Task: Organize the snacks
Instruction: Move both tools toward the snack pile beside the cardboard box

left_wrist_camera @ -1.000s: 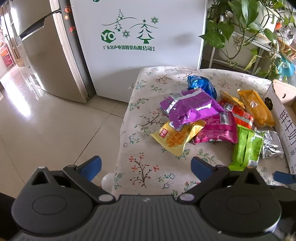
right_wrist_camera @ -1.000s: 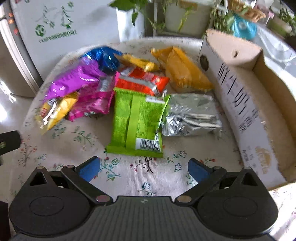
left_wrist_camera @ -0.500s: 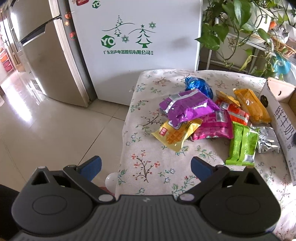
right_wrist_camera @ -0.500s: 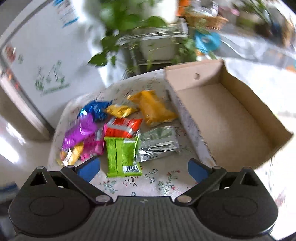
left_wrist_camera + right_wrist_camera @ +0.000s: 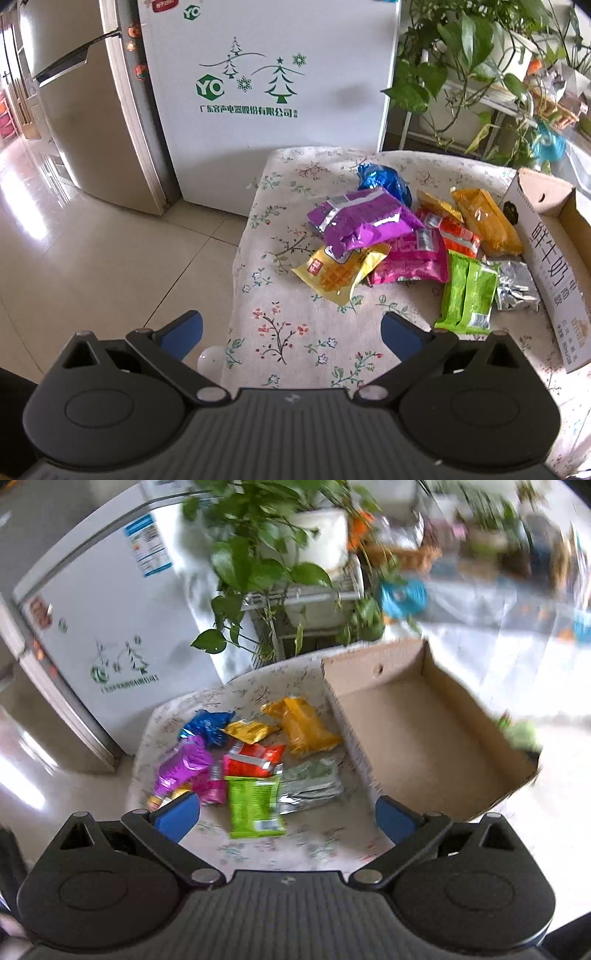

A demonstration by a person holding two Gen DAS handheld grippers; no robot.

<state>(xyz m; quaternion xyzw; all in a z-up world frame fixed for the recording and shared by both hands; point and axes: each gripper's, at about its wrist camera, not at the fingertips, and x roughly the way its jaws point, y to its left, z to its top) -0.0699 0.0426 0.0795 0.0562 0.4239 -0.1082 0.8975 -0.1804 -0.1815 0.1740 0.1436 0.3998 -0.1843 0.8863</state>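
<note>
Left wrist view: my left gripper (image 5: pixel 291 334), jaws spread and empty, hovers near the snack pile (image 5: pixel 402 243) on the floral tablecloth (image 5: pixel 280 332). Right wrist view: my right gripper (image 5: pixel 284 818), likewise spread, faces the empty cardboard box (image 5: pixel 424 734) right of the pile. Packing not yet begun; next, probably pinch the near green packet (image 5: pixel 253 801).

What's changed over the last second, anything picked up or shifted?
Nothing grasped. The right gripper pulled back and up from the green pack, so the whole empty box now shows. The left gripper backed off slightly. Both remain open; the snacks lie as before.
</note>
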